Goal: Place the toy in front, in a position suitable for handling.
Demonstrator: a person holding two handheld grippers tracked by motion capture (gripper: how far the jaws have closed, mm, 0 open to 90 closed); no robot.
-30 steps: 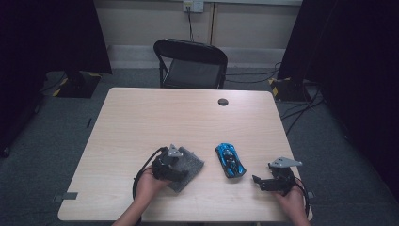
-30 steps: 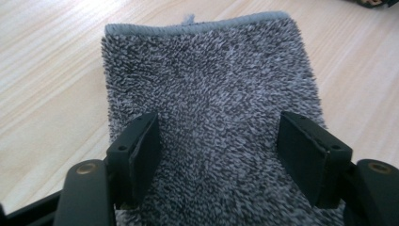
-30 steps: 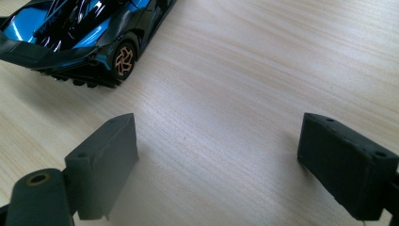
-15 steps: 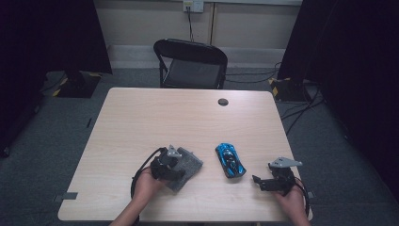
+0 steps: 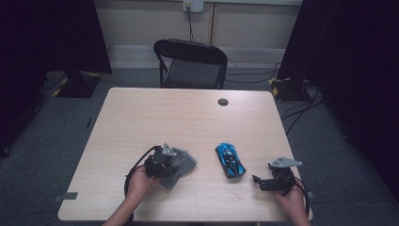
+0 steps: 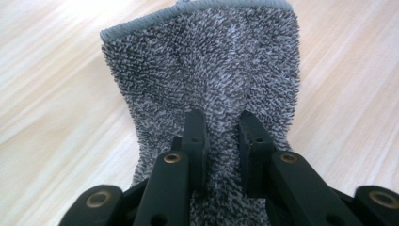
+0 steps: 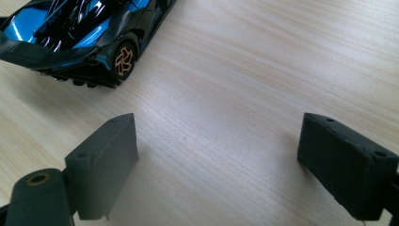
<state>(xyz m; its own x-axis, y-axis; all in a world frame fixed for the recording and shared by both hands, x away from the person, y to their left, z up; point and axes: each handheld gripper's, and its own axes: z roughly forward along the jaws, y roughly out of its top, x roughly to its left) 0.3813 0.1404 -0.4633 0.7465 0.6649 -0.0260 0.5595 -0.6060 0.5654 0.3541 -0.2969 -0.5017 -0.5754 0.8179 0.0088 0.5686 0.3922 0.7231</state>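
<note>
Left hand-held gripper [image 6: 221,141]: jaws have just been closing, now pinched on a fold of the cloth [image 6: 207,70], near left on the tabletop [image 5: 188,117].
Right hand-held gripper [image 7: 216,165]: jaws apart, empty, near the car [image 7: 80,33].
Risk: thin pinch; cloth may slip free when lifted.
Risk: dragging it right could nudge the car.

Black claws [image 5: 162,162], brass-ringed screws

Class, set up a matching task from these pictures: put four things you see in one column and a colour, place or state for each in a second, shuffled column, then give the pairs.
1. towel
2. toy car
3. left gripper
4. right gripper

A. jaws wide apart over bare table
B. blue and black
C. grey, fluffy
D. pinching a fold of cloth

Pairs: 1-C, 2-B, 3-D, 4-A
</note>
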